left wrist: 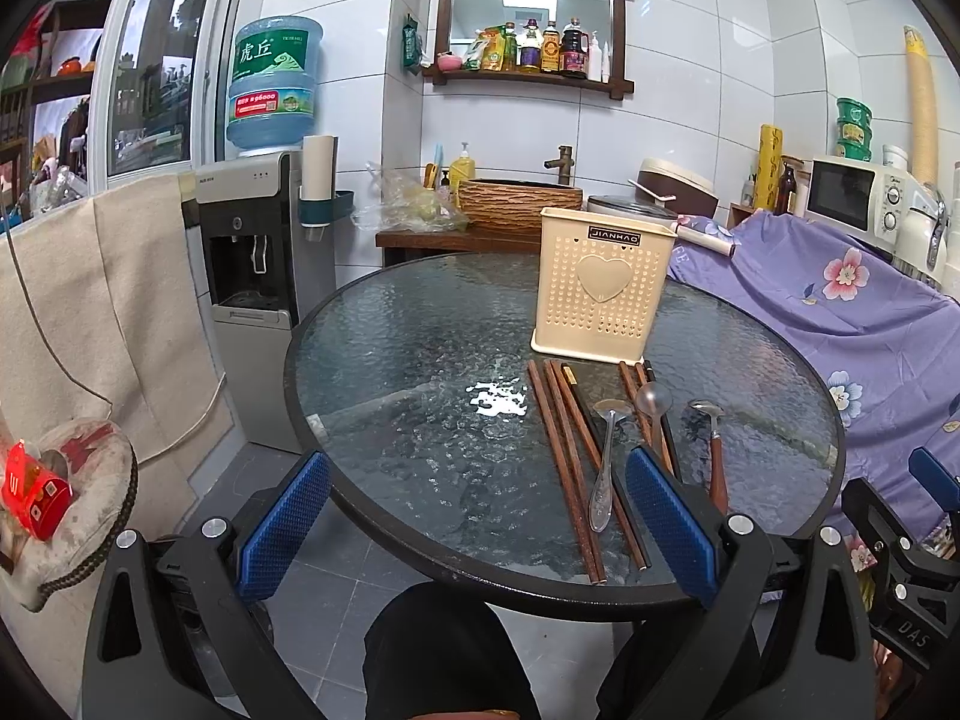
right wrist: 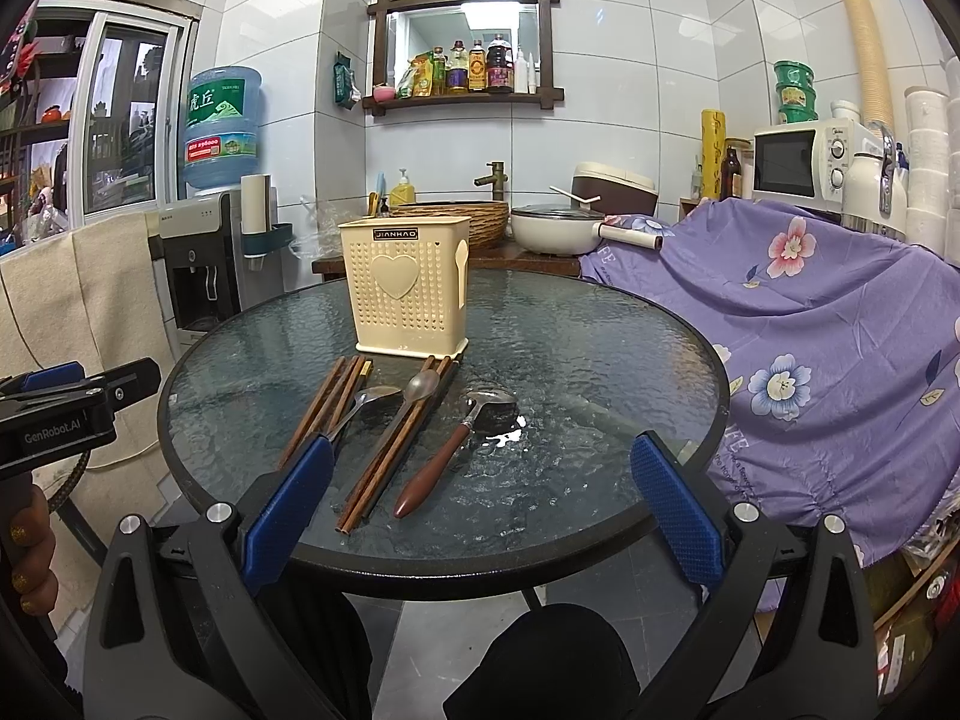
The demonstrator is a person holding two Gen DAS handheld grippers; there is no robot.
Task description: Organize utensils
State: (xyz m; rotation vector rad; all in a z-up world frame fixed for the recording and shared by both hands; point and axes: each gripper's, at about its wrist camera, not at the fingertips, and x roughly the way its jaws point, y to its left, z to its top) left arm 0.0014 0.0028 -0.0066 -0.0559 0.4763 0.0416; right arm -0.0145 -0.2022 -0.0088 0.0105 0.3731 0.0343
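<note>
Left gripper (left wrist: 477,519): black frame, 2 blue textured pads (left wrist: 282,525), silver screws. Right gripper (right wrist: 480,519): same build. "GenRobot.AI" printed white on left unit's side. Person's hand (right wrist: 27,552): gold glitter nails. Black trousers (right wrist: 552,660).

Both views are bright and evenly lit, in sharp focus with no motion blur. A white glare patch sits on the glass table (left wrist: 420,420) at mid-frame in the left view; a smaller glint lies beside the spoon (right wrist: 480,414) in the right view. Daylight enters through the window (left wrist: 150,78) at upper left. Fisheye distortion bends the wall tiles, and the corners vignette to black.
</note>
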